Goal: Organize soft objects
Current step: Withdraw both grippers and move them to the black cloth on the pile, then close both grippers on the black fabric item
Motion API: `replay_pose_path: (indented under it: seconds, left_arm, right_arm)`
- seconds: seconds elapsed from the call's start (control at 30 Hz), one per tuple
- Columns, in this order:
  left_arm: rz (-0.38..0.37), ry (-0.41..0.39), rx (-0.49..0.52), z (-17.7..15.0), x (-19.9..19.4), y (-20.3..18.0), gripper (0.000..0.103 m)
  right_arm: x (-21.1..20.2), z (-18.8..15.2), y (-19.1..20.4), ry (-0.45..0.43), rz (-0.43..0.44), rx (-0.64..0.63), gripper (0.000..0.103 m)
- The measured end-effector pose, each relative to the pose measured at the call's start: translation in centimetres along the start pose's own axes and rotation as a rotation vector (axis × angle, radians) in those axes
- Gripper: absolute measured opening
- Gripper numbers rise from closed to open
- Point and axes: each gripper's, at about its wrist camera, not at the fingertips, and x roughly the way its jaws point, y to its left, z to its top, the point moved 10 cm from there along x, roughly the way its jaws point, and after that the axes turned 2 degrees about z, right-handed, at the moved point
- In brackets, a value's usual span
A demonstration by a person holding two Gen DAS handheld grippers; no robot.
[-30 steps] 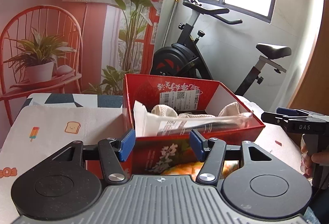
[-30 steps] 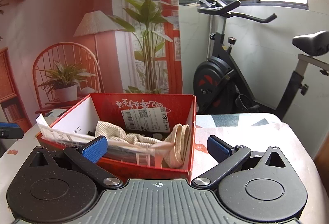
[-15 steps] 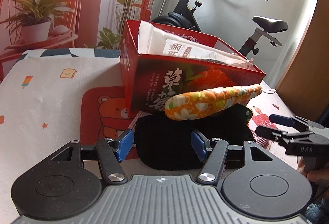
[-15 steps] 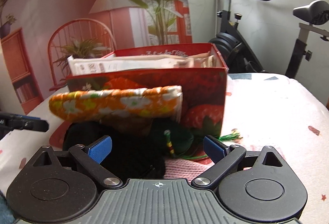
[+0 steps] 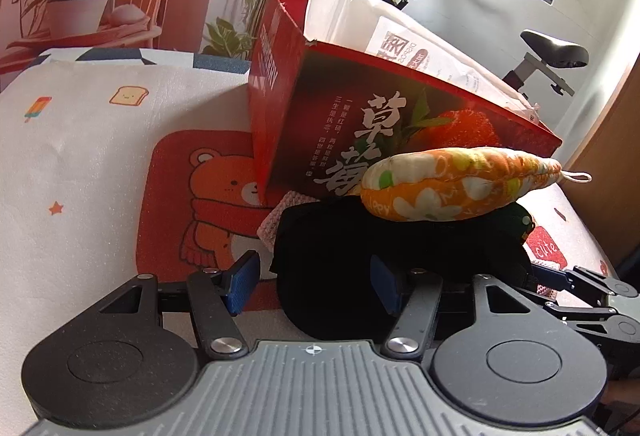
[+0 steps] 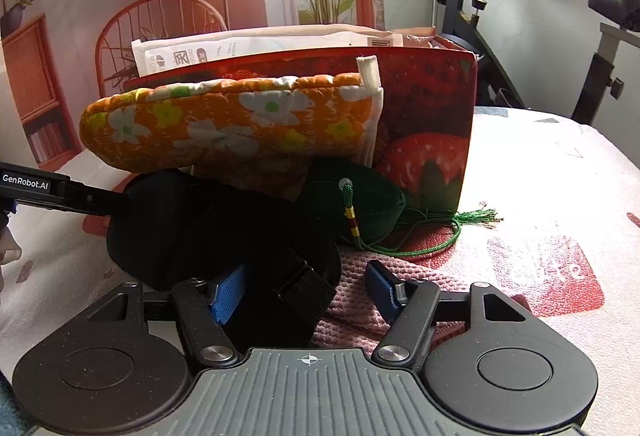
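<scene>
A black padded item with a strap [image 5: 380, 248] [image 6: 224, 236] lies on the table in front of the red strawberry box [image 5: 352, 108] [image 6: 432, 108]. On top of it rests an orange floral oven mitt [image 5: 460, 184] [image 6: 224, 128]. A pink knitted cloth [image 5: 280, 212] [image 6: 400, 276] lies beneath, and a green pouch with a tassel [image 6: 360, 204] sits beside it. My left gripper [image 5: 316, 284] is low at the black item's left end, open, with a gap at its left pad. My right gripper [image 6: 308, 290] straddles the strap end; its jaws are closing and the right pad is still clear.
White paper packets [image 5: 400, 36] [image 6: 248, 44] stick out of the box top. A red bear mat [image 5: 208, 196] lies on the patterned tablecloth [image 5: 80, 140] to the left. An exercise bike [image 6: 520, 16] and a chair with a potted plant [image 5: 76, 0] stand behind the table.
Both grippers have come down from above the box to the pile in front of it. The right jaws have narrowed around the black strap. The left opening is unchanged.
</scene>
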Motion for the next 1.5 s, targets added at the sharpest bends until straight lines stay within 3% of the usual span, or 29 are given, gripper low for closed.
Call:
replay_pose_path:
  seconds: [0.2,0.3,0.37,0.47,0.9,1.37,1.5]
  left_arm:
    - [0.026,0.023,0.006,-0.6,1.0,0.2,0.062]
    - [0.008,0.038,0.012,-0.9,0.9,-0.4,0.048]
    - [0.016,0.042,0.025,-1.2,0.8,-0.6,0.033]
    - [0.005,0.046,0.017,-1.8,0.4,-1.0,0.024]
    - [0.027,0.044,-0.017,-5.2,-3.7,-3.0,0.017]
    - [0.077,0.02,0.02,-6.6,-4.1,-3.3,0.017]
    - [0.074,0.013,0.01,-6.6,-4.3,-3.1,0.018]
  right_arm:
    - [0.1,-0.7,-0.3,-0.02,0.017,0.001,0.058]
    - [0.0,-0.8,-0.4,-0.028,0.027,0.003,0.058]
    - [-0.1,-0.8,-0.4,-0.031,0.033,0.005,0.058]
    - [-0.2,-0.8,-0.4,-0.035,0.04,0.014,0.057]
    - [-1.7,-0.5,-0.9,-0.069,0.06,0.054,0.054]
    - [-3.8,-0.5,-0.1,-0.07,0.103,0.052,0.053]
    - [-3.7,-1.1,-0.8,-0.033,0.081,0.081,0.041]
